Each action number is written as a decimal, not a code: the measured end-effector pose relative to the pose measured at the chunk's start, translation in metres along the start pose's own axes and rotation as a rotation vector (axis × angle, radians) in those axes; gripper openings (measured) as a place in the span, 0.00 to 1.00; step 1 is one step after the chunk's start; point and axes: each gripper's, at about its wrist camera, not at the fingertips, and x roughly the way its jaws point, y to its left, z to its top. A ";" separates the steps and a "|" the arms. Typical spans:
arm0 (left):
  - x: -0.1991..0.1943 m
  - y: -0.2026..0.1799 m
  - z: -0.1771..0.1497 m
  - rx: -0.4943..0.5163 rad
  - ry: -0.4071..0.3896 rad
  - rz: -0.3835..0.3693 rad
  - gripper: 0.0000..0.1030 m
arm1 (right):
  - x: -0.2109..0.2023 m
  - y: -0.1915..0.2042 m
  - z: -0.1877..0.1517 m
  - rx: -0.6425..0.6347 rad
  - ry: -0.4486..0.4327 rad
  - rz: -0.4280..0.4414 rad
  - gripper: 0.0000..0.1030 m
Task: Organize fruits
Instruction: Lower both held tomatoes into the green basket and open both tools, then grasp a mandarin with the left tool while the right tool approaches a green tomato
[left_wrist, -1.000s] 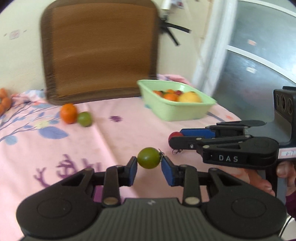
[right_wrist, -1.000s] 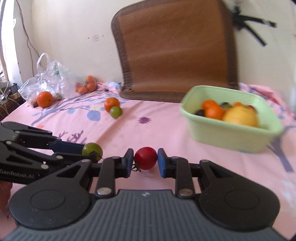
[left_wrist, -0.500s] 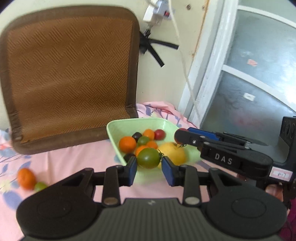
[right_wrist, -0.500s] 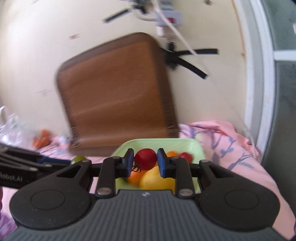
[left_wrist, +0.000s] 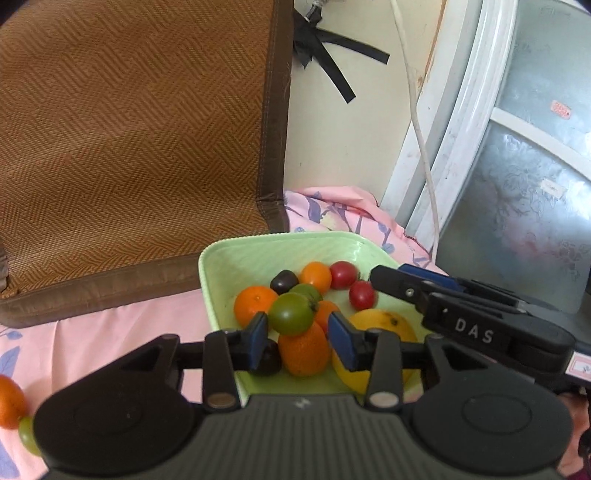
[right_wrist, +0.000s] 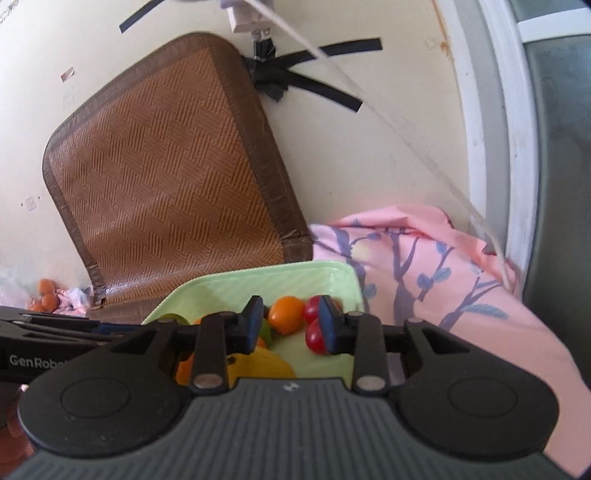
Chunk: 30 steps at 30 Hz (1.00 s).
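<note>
- Your left gripper (left_wrist: 297, 334) hangs over the near part of the green basin (left_wrist: 236, 258); its jaws stand apart with gaps on both sides of the green tomato (left_wrist: 291, 314), which sits on top of the fruit pile, resting on an orange (left_wrist: 304, 350).
- You cannot tell from the left wrist view whether the left pad just touches the tomato; the right pad is clearly off it.
- Your right gripper (right_wrist: 290, 325) is over the basin's right part; its jaws are wide and hold nothing.
- The red tomato (right_wrist: 316, 339) lies in the basin just beside the right gripper's right pad, with a second red tomato (right_wrist: 312, 310) just beyond it.
- In the left wrist view the right gripper's fingers (left_wrist: 402, 284) reach in from the right above the basin rim.
- The basin also holds a large yellow fruit (left_wrist: 384, 325), small oranges, and two dark fruits.
- The basin sits on a pink floral cloth (right_wrist: 443, 280) covering the tabletop, near a woven brown mat (left_wrist: 129, 129) that leans against the wall.
- Left of the basin, on the cloth, an orange (left_wrist: 11, 406) and a small green fruit (left_wrist: 26, 439) touch each other.
- A white cable (left_wrist: 417, 122) hangs down the wall at the far right.
</note>
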 end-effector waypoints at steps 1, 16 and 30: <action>-0.007 0.003 0.000 -0.006 -0.013 -0.003 0.36 | -0.003 -0.002 0.001 0.007 -0.015 0.002 0.36; -0.171 0.165 -0.059 -0.217 -0.113 0.316 0.40 | -0.048 0.044 0.007 -0.017 -0.085 0.184 0.36; -0.091 0.181 -0.045 -0.252 -0.038 0.223 0.55 | 0.037 0.207 -0.047 -0.390 0.219 0.377 0.37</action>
